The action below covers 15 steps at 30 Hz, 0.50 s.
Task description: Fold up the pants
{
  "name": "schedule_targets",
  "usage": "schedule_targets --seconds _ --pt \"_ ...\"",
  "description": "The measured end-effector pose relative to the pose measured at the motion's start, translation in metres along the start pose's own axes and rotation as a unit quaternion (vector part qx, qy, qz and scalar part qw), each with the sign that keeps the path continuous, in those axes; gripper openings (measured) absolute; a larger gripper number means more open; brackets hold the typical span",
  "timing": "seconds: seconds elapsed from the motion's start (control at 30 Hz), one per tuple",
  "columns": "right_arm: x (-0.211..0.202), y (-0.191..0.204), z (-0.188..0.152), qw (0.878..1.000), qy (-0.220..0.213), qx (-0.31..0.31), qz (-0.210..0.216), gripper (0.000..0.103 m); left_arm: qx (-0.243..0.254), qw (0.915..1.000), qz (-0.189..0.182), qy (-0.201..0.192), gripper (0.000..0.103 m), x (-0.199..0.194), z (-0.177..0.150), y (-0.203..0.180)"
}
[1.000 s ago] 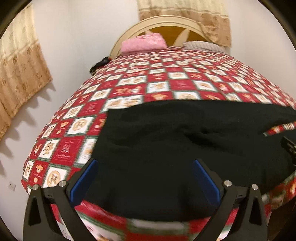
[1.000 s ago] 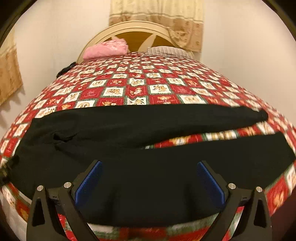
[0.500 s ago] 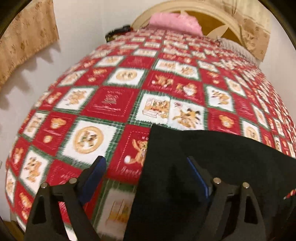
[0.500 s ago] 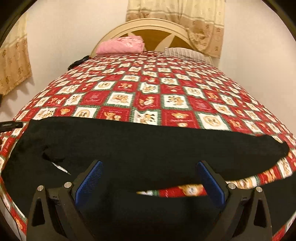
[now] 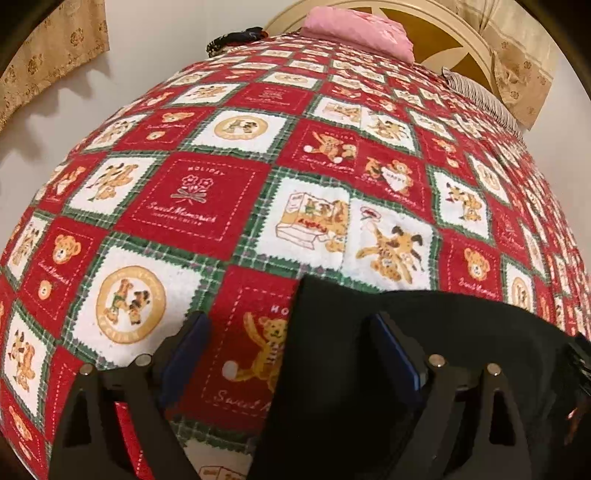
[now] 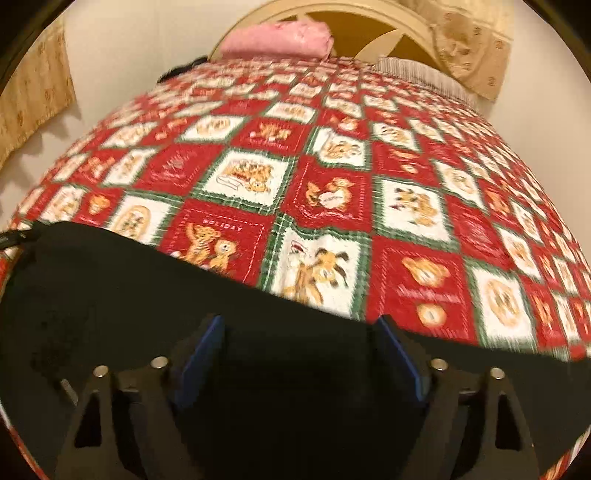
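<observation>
Black pants [image 5: 424, 369] lie flat on a red, white and green patchwork bedspread [image 5: 229, 192]. In the left wrist view my left gripper [image 5: 288, 354] is open, low over the pants' far left corner, with the corner edge between its blue pads. In the right wrist view the pants [image 6: 147, 295] fill the lower frame and my right gripper [image 6: 301, 350] is open, close over the far edge of the black cloth. The other gripper's tip shows at the left edge.
A pink folded cloth [image 5: 358, 27] and a striped pillow [image 5: 480, 94] lie by the cream headboard [image 6: 369, 22]. A dark object [image 5: 236, 37] sits at the bed's far left. Beige curtains [image 5: 48, 55] hang on the walls. The bed's left edge drops off near the wall.
Both grippers have moved forward and down toward the far edge of the pants. The left one now straddles the far left corner. Both stay open.
</observation>
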State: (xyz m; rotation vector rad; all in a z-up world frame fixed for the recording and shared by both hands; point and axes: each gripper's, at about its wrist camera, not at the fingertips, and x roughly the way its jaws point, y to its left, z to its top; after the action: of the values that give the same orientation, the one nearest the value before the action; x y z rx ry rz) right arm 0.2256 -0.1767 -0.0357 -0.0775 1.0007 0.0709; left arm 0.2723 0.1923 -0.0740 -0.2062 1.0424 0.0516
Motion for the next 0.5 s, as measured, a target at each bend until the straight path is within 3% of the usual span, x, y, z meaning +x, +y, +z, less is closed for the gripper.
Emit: schedule_targets --seconds 0.13,0.2,0.23,0.3,0.33,0.37,0.5 --pt "0.025 0.006 0.002 0.999 0.027 -0.030 0.027 0.083 0.009 0.9998 0.014 -0.003 0.091 0.009 0.007 -0.009" --pt "0.023 0.007 0.001 0.998 0.021 -0.038 0.038 0.072 0.018 0.9996 0.015 -0.011 0.088 0.011 0.008 -0.013" --pt "0.020 0.007 0.000 0.997 0.021 -0.042 0.053 0.063 0.022 0.9996 0.011 -0.016 0.078 0.012 0.008 -0.015" --pt "0.015 0.011 -0.001 0.996 0.023 -0.057 0.061 0.026 0.030 0.9993 -0.002 -0.023 0.059 0.011 0.009 -0.018" --pt "0.014 0.011 -0.001 0.995 0.031 -0.057 0.077 0.015 0.035 0.9989 -0.018 -0.025 0.038 0.010 0.010 -0.021" --pt "0.013 0.012 -0.001 0.995 0.032 -0.055 0.072 0.011 0.037 0.9986 -0.031 -0.024 0.028 0.010 0.010 -0.022" --pt "-0.005 0.013 0.003 0.997 0.009 -0.042 0.063 0.006 0.045 0.9982 -0.025 -0.030 0.019 0.000 0.014 -0.029"
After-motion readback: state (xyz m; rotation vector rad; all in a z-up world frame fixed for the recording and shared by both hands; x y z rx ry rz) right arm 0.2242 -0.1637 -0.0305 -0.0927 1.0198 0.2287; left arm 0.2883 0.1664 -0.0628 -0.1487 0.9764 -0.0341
